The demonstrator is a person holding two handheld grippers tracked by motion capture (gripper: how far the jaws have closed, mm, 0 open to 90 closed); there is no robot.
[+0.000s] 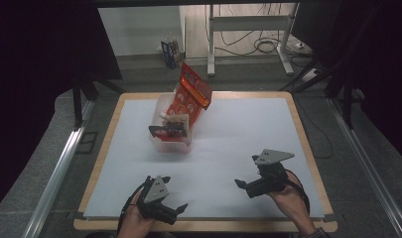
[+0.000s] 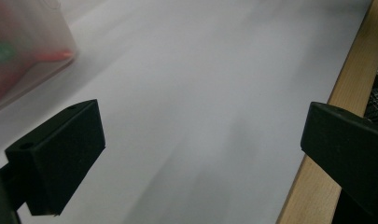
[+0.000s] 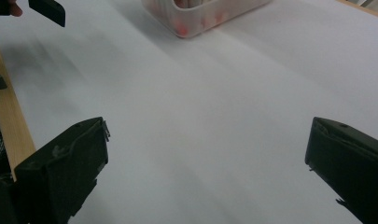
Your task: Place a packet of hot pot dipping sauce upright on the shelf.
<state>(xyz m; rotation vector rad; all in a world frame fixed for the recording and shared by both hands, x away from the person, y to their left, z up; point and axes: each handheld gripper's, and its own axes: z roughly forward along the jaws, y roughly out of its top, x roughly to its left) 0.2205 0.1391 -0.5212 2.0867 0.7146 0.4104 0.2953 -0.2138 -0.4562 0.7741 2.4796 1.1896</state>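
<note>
Toward the table's far left stands a clear plastic bin [image 1: 171, 130] with a red snack bag [image 1: 192, 94] leaning out of it, visible from above. Well apart at the near edge, the left gripper [image 1: 172, 198] and right gripper [image 1: 243, 187] gape wide, holding nothing; the gripper views blur the bin.

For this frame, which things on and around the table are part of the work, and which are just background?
In the job:
translucent bin
red snack packet standing in it
smaller packets in it
left gripper, open
right gripper, open

Lying about:
blue carton on the floor
cables
</note>
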